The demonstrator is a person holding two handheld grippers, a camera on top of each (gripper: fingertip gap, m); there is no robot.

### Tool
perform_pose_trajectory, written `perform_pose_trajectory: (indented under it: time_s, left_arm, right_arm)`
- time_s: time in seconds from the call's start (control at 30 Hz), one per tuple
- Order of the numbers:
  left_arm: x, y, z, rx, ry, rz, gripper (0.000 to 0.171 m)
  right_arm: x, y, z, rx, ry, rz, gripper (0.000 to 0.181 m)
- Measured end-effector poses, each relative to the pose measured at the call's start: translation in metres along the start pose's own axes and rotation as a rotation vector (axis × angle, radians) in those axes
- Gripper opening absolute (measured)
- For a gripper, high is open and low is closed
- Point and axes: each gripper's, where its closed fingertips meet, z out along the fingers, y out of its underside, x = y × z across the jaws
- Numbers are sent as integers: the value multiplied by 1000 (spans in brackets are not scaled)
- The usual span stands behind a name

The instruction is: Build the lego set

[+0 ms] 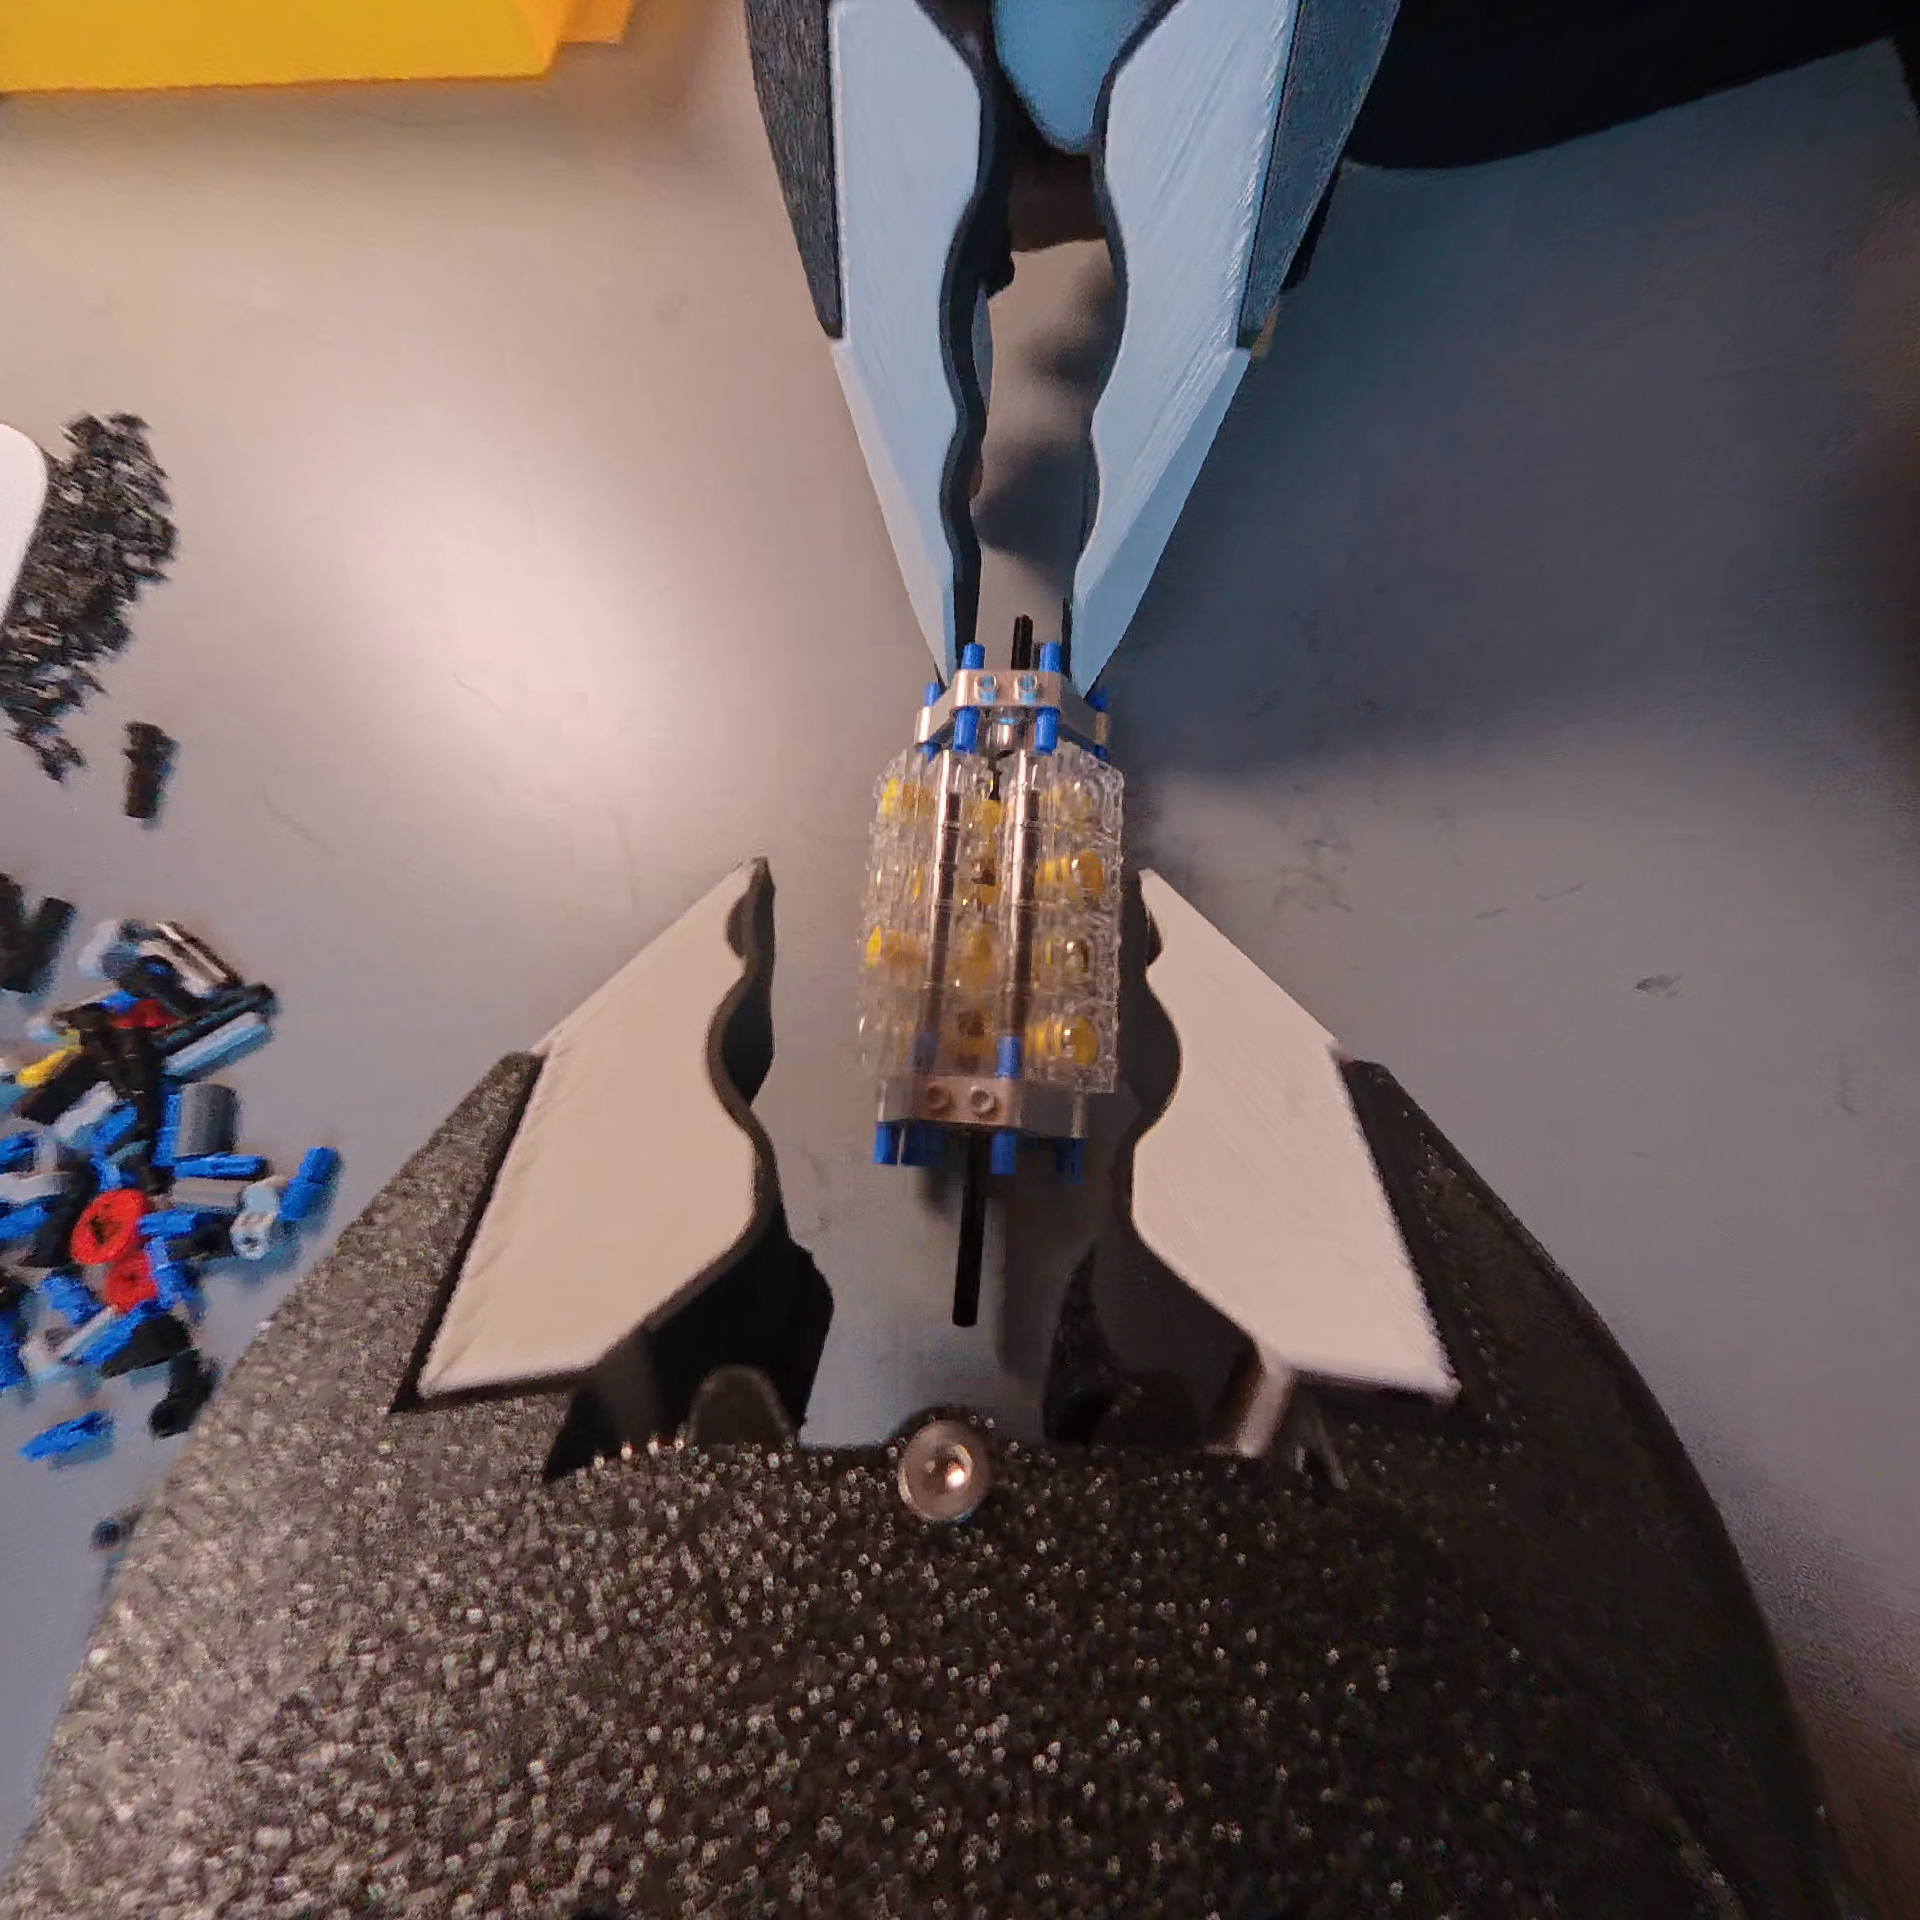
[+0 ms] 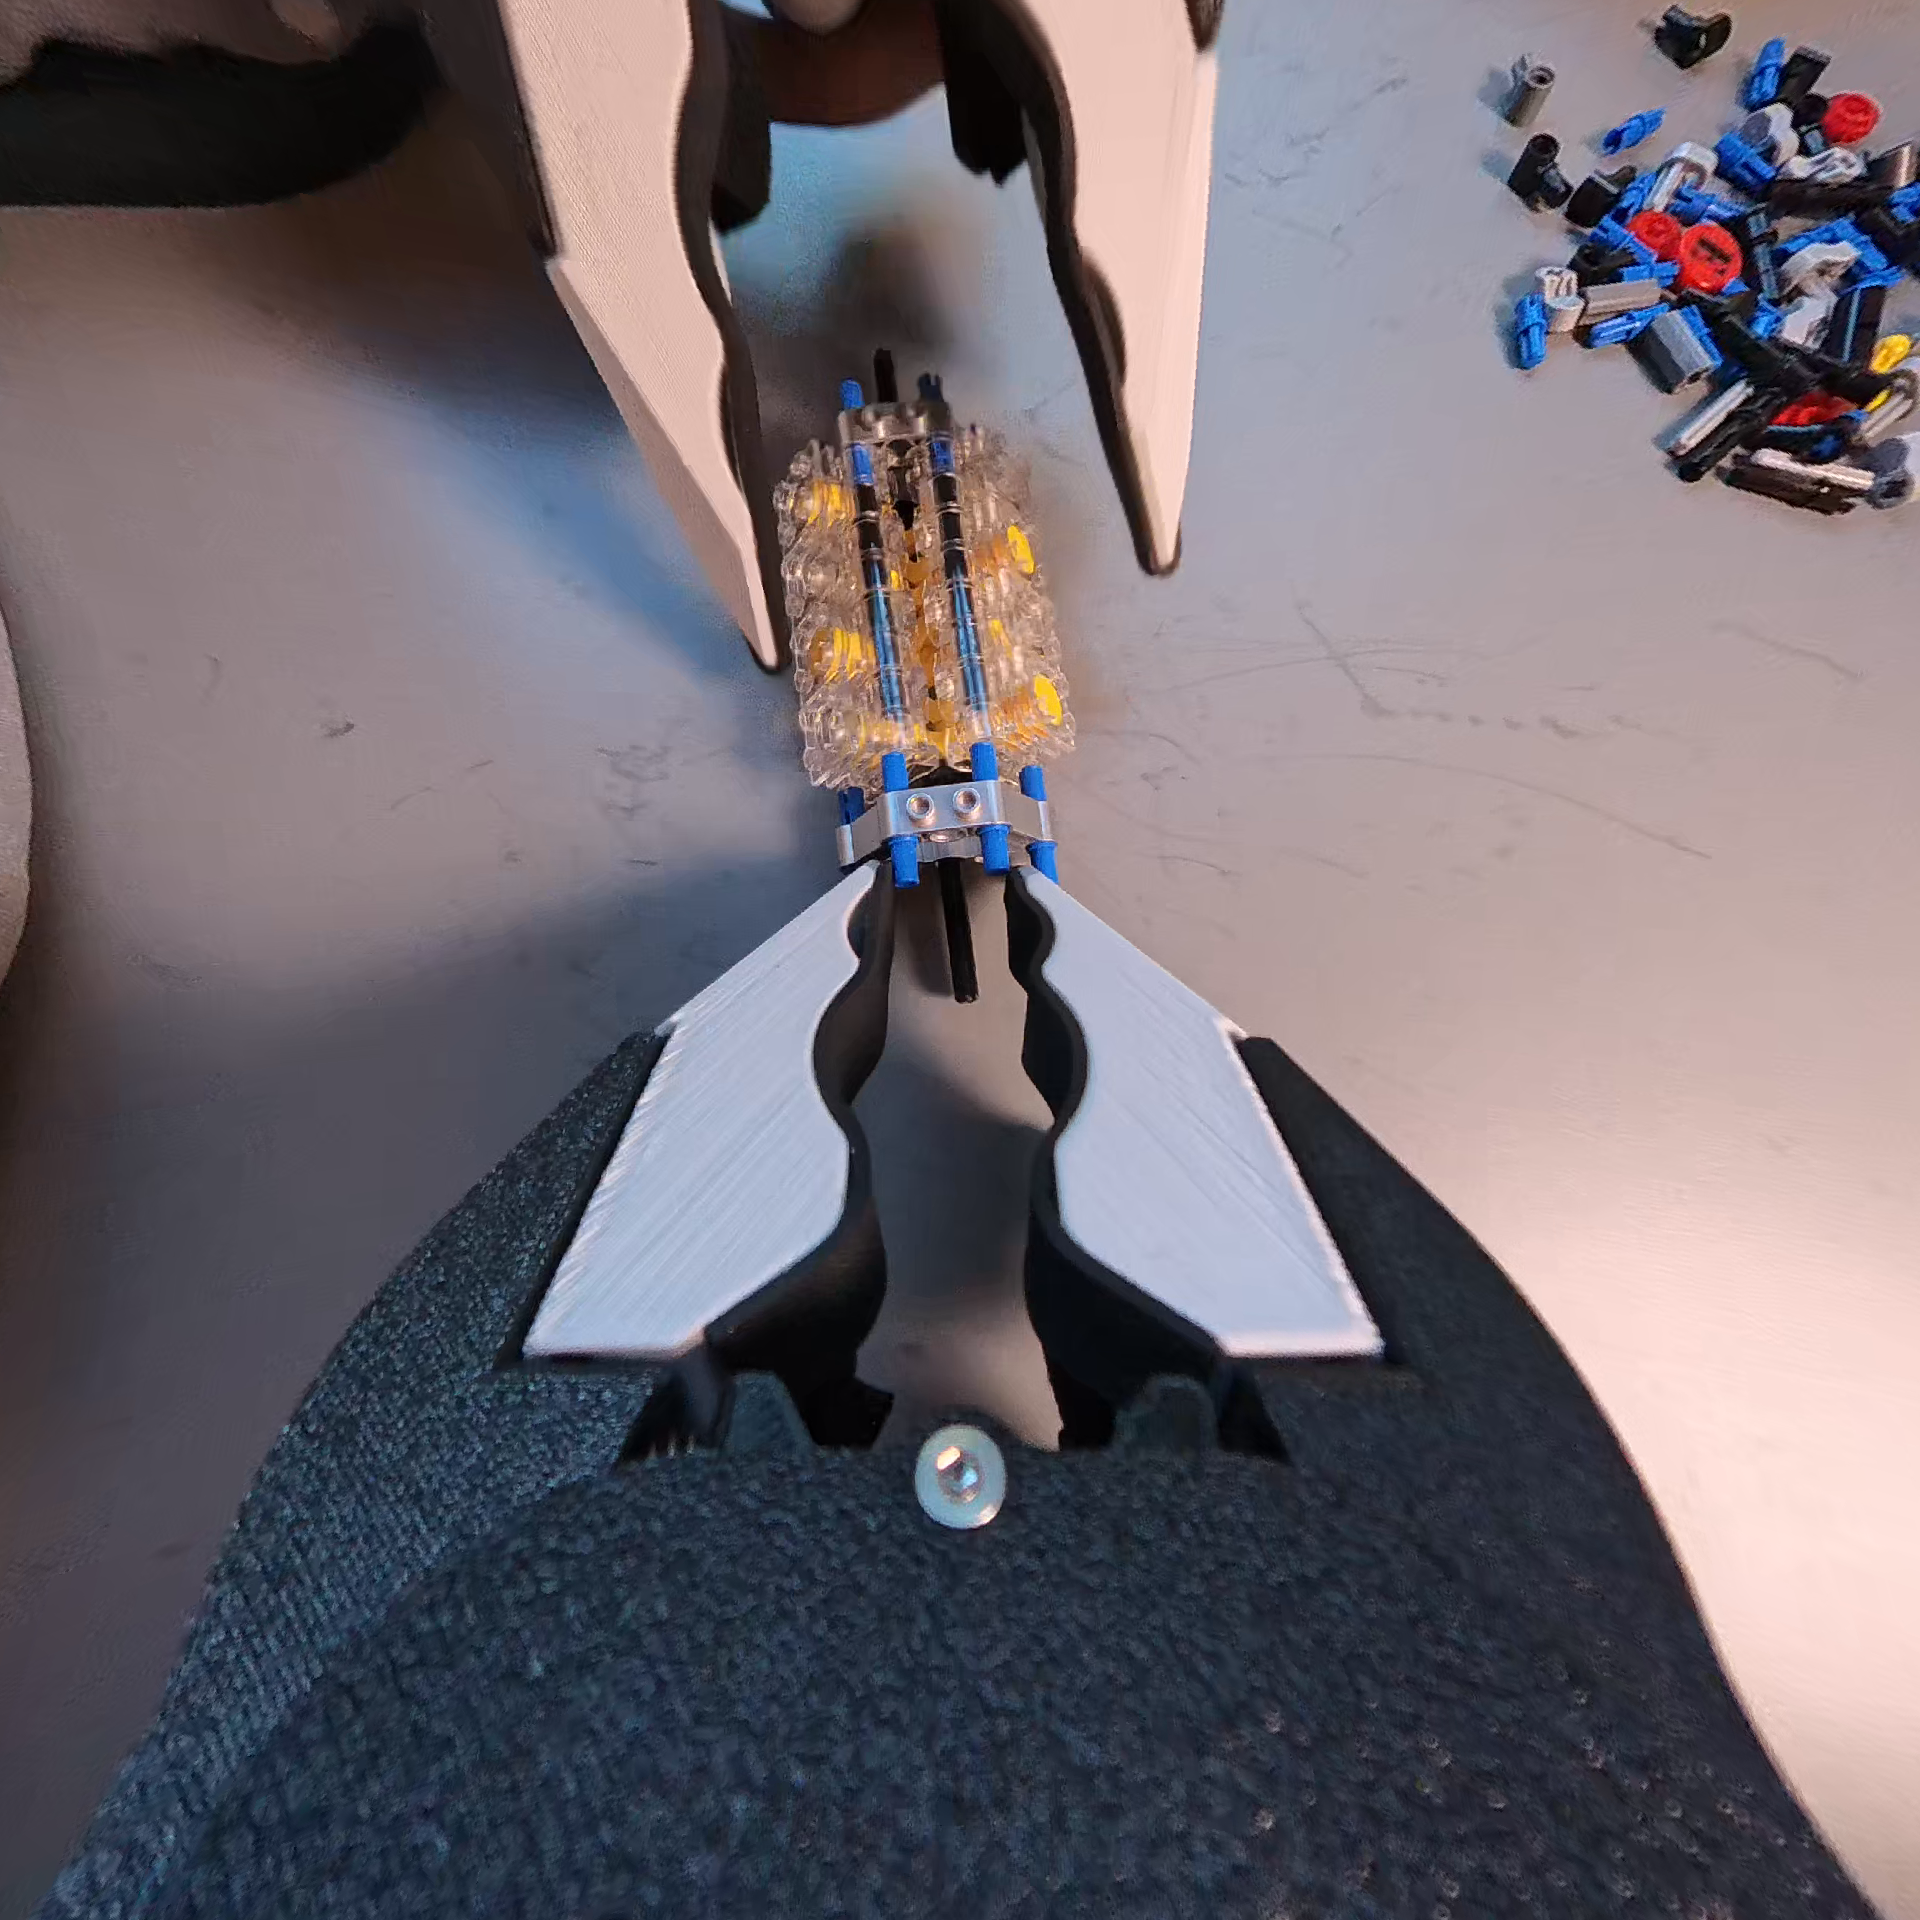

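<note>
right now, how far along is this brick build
Done: the clear-and-yellow brick cylinder looks assembled, with grey end rings, blue pins and a black rod through it. In hand: the right gripper pinches one end, while the left gripper is open with a finger on either side, not clamped. Left: a pile of loose pieces lies unused on the table.

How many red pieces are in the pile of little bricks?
3 round red pieces show clearly in the right wrist view's loose pile of small plastic bricks: one near the top, two side by side lower. Another red bit peeks out; more may be buried.
</note>
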Motion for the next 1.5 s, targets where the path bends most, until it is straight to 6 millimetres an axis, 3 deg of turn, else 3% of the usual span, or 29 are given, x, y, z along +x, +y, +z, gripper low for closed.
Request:
perform_pose_trajectory:
  time_s: [0.13,0.37,0.5,0.6,0.87,1.27,1.43,1.5]
  left_arm:
    - [13,-20,-15,17,-66,75,40]
    - [27,-4,7,-141,-191,165,31]
    - [21,-1,11,-181,-249,258,23]
    - [16,-1,13,-169,-286,316,22]
    - [21,-6,8,1,-206,168,20]
    - [21,-10,8,77,-223,204,18]
    - [21,-14,7,93,-230,218,13]
    - [21,-16,8,88,-226,220,13]
  right_arm:
    - [2,1,-2,0,3,-16,19]
    - [1,1,-3,0,-3,-34,19]
    - [1,1,-2,-2,7,-25,19]
    - [3,1,-2,-7,23,-18,19]
    - [1,-1,-1,-12,39,-1,19]
    - [1,-2,1,-1,29,91,18]
    - [0,-5,2,21,16,113,15]
    - [-4,-7,3,34,1,111,3]
